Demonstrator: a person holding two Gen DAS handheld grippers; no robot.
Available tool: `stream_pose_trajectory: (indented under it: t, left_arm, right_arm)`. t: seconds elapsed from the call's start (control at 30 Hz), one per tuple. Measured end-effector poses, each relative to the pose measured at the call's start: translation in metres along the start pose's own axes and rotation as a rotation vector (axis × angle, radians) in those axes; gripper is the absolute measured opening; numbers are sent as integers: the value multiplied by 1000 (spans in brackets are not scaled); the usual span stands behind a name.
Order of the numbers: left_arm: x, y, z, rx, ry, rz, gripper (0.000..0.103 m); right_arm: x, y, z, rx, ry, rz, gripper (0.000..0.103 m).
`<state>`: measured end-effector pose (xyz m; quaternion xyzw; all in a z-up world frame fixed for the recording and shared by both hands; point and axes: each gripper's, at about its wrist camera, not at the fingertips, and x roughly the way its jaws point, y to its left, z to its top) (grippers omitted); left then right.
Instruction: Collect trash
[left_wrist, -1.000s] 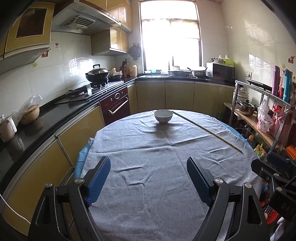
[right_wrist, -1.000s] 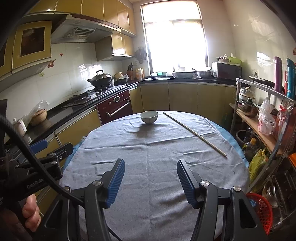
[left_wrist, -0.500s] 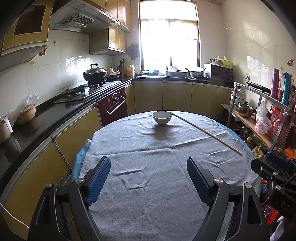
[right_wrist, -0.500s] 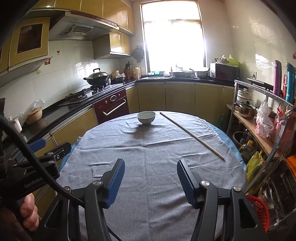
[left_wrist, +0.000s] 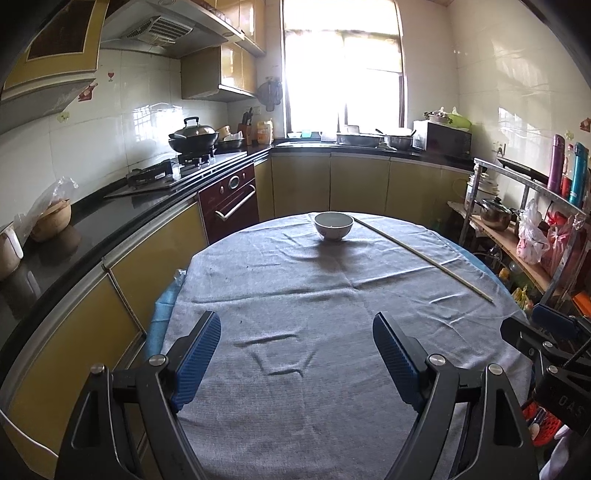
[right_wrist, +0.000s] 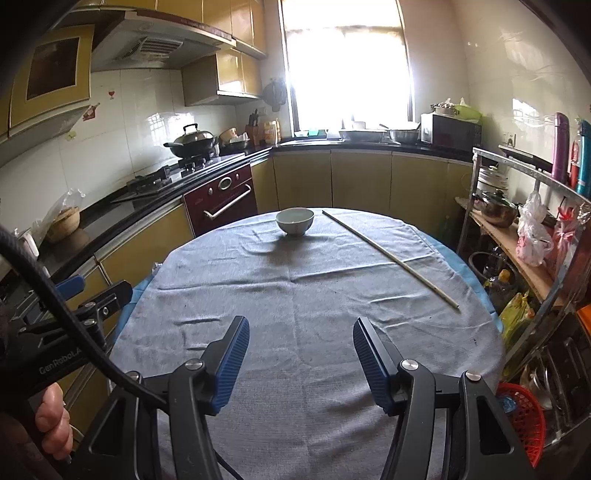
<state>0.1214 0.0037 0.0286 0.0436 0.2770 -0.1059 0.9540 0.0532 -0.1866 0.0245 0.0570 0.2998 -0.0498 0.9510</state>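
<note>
While your left gripper (left_wrist: 296, 345) and right gripper (right_wrist: 301, 350) hover side by side with fingers spread and nothing between them, grey cloth lies bare ahead; the bowl (left_wrist: 333, 226) and long stick (right_wrist: 388, 255) sit near the table's (right_wrist: 476, 343) far edge.

bright window (left_wrist: 341, 77) backlights yellow cabinets (left_wrist: 360, 186) and white tiled walls (left_wrist: 517, 85).

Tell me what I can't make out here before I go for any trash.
- Bowl contents: both views see it side-on at the far table edge; its rim hides the inside.
- Red basket: right view, cut off behind the right gripper; contents unclear.
- Near table edge: hidden below both grippers, including the left gripper.
- Specks on cloth: too small to identify.
</note>
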Motion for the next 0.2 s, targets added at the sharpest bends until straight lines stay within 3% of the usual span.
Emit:
stream_pose_trajectory:
  t: [0.1,0.2]
  left_arm:
    - [14,1,-4,1,12,11,85]
    - [45,3,-13,-8,77,19,85]
  right_arm:
    - [11,-1,-2,4,19,9,62]
    - [29,-10,-8,20,49,7,62]
